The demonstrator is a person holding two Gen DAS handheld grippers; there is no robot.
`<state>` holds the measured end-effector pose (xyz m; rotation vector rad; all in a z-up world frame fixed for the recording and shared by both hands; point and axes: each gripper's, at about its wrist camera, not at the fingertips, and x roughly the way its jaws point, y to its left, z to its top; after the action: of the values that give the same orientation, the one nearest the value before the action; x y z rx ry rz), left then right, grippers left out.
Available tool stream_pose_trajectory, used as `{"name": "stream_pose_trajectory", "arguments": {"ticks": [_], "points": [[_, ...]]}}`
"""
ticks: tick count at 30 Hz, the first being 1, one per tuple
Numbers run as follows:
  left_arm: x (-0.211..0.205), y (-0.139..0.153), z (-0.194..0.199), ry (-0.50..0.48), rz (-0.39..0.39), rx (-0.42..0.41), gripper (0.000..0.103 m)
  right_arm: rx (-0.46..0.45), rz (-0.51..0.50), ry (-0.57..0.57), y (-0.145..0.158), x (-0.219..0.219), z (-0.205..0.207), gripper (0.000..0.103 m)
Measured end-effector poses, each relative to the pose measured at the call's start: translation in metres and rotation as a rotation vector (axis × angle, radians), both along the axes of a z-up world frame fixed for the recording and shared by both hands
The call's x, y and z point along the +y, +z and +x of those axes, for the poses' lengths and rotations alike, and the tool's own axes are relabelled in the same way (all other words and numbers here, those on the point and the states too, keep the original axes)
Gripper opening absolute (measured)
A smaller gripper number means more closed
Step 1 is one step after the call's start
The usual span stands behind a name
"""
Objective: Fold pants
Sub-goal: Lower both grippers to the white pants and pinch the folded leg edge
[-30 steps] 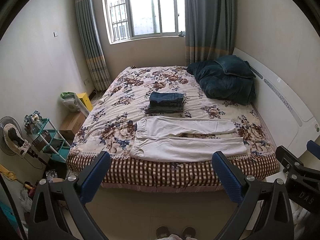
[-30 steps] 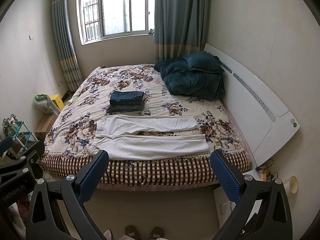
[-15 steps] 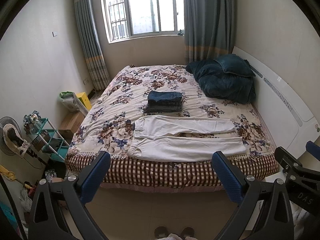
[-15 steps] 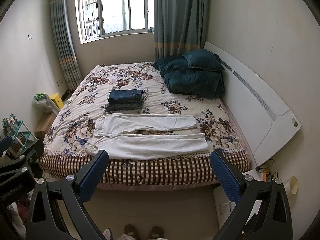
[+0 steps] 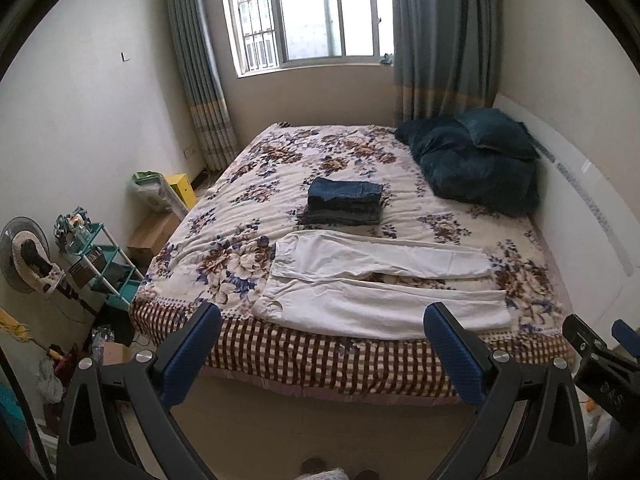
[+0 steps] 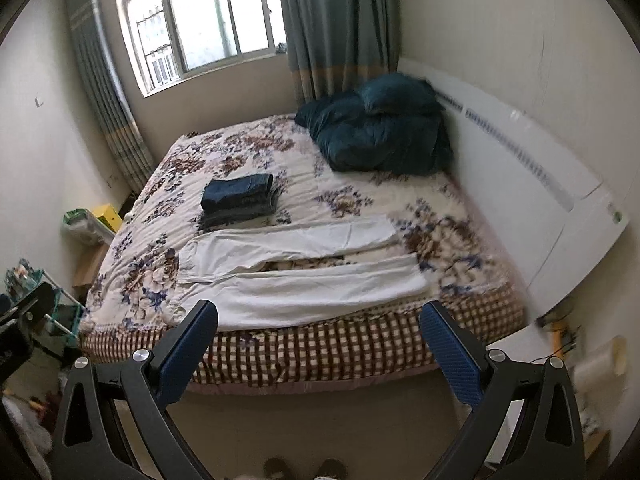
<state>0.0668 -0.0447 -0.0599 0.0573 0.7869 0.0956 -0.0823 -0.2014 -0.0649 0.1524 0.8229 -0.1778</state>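
White pants (image 5: pixel 380 280) lie flat across the near side of the floral bed (image 5: pixel 256 200), waist to the left, legs spread apart to the right. They also show in the right wrist view (image 6: pixel 296 268). My left gripper (image 5: pixel 322 344) is open and empty, held above the floor short of the bed's near edge. My right gripper (image 6: pixel 318 344) is open and empty too, at a similar distance from the bed. The right gripper's body shows at the right edge of the left wrist view.
A stack of folded dark jeans (image 5: pixel 344 202) sits mid-bed behind the pants. A dark teal duvet and pillow (image 5: pixel 476 168) lie by the white headboard (image 5: pixel 580 200). A teal shelf rack (image 5: pixel 100 264), a fan and boxes stand left of the bed.
Both grippers have moved nearer the bed. The right wrist view has tilted and swung slightly. The pants have not moved.
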Motion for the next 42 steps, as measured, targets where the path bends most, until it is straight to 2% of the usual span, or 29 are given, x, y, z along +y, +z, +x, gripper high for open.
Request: {"name": "stream_pose_trajectory", "arguments": {"ticks": [7, 12, 16, 22, 27, 31, 33, 36, 37, 38, 42], "points": [[-0.019, -0.047, 0.071, 0.015, 0.049, 0.073, 0.103, 0.096, 0.039, -0.039, -0.061, -0.037, 0.092, 0.103], [-0.028, -0.094, 0.154, 0.013, 0.073, 0.143, 0.103, 0.134, 0.03, -0.045, -0.106, -0.054, 0.177, 0.103], [-0.031, -0.136, 0.235, 0.007, 0.053, 0.235, 0.103, 0.177, 0.004, -0.059, -0.144, -0.065, 0.261, 0.103], [-0.042, -0.201, 0.353, -0.019, 0.019, 0.38, 0.103, 0.287, -0.011, -0.072, -0.207, -0.073, 0.414, 0.103], [-0.061, -0.257, 0.438, -0.06, 0.068, 0.448, 0.103, 0.344, -0.048, -0.05, -0.262, -0.081, 0.516, 0.103], [-0.076, -0.309, 0.496, -0.094, 0.112, 0.52, 0.103, 0.428, -0.07, 0.003, -0.322, -0.087, 0.593, 0.103], [-0.085, -0.348, 0.528, -0.138, 0.159, 0.586, 0.103, 0.483, -0.088, 0.051, -0.357, -0.086, 0.63, 0.103], [-0.095, -0.4, 0.564, -0.218, 0.216, 0.685, 0.101, 0.582, -0.106, 0.158, -0.41, -0.079, 0.678, 0.103], [-0.099, -0.423, 0.578, -0.262, 0.218, 0.74, 0.099, 0.615, -0.123, 0.198, -0.428, -0.075, 0.694, 0.103], [-0.102, -0.438, 0.587, -0.283, 0.236, 0.766, 0.095, 0.654, -0.139, 0.246, -0.447, -0.069, 0.706, 0.103], [-0.108, -0.496, 0.62, -0.437, 0.308, 0.864, 0.094, 0.789, -0.209, 0.38, -0.517, -0.054, 0.75, 0.103]]}}
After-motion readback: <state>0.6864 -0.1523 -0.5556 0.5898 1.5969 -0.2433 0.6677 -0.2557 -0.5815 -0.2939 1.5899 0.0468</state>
